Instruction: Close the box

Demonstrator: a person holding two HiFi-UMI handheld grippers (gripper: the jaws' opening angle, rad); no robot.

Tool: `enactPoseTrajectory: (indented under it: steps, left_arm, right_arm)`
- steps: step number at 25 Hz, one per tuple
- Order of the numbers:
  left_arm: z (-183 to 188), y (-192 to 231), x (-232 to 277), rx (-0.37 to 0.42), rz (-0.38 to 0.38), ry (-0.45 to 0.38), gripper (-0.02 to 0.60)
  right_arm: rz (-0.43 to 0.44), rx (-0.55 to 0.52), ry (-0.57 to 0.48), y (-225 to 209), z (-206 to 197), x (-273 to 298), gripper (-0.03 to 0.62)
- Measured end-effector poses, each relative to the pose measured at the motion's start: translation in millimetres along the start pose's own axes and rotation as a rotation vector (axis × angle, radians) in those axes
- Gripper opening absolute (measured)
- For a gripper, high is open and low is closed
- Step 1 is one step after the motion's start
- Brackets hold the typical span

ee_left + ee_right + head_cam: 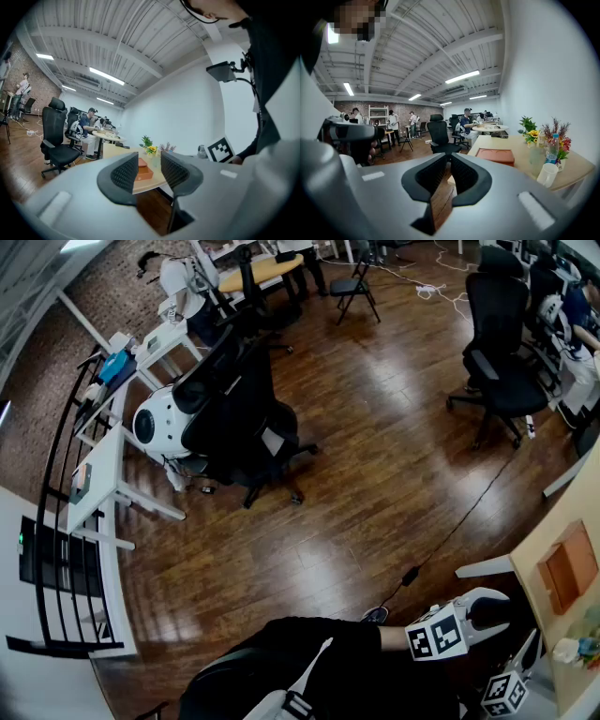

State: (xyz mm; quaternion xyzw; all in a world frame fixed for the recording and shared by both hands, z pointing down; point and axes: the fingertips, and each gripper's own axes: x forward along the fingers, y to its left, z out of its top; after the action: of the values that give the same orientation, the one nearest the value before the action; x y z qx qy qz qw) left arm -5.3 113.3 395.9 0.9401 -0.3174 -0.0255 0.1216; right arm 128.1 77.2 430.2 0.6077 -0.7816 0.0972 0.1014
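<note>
**A:** Filling the near edge of the head view, the person's dark-clothed body (309, 676) is taking up the most room. What is sitting beyond it?

**B:** The pale table (574, 507) is running along the right side, and the orange-brown box (567, 570) is lying flat on it, toward its near end. Flowers (529, 132) and a white cup (547, 174) are standing farther along the same top.

**A:** How are you expecting the box to handle?

**B:** I'm judging it as shallow, stiff and fairly light, with hard, smooth faces that could be slippery under a pad. Its lid seems to be folded back, though I'm not making that out clearly. I'm thinking the free edge of the lid is the place to take it, since a light box may be sliding on the table if it is pushed low on a side wall.

**A:** And the claws?

**B:** Both are hanging off the table's near edge, well apart from the box. The left gripper (150, 169) is holding its jaws released, with a clear gap between the ribbed pads (124, 172) and nothing in it; the box is only showing far off through that gap. The right gripper (447, 171) is keeping its jaws clenched to a sliver, gripping nothing and touching nothing.
</note>
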Motion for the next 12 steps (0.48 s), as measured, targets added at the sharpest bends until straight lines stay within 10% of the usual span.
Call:
enactPoseTrajectory:
  steps: [6,12]
  left_arm:
    - [-14.9,134.2,2.6,-0.005,0.175,0.062,0.132]
    - [-35.0,193.5,140.3,-0.104,0.185,0.202,0.135]
  right_arm:
    - [0.123,-0.033,0.109,35.3,-45.7,142.4,0.032]
    - [0.050,0.007,0.196,-62.8,-82.1,215.8,0.105]
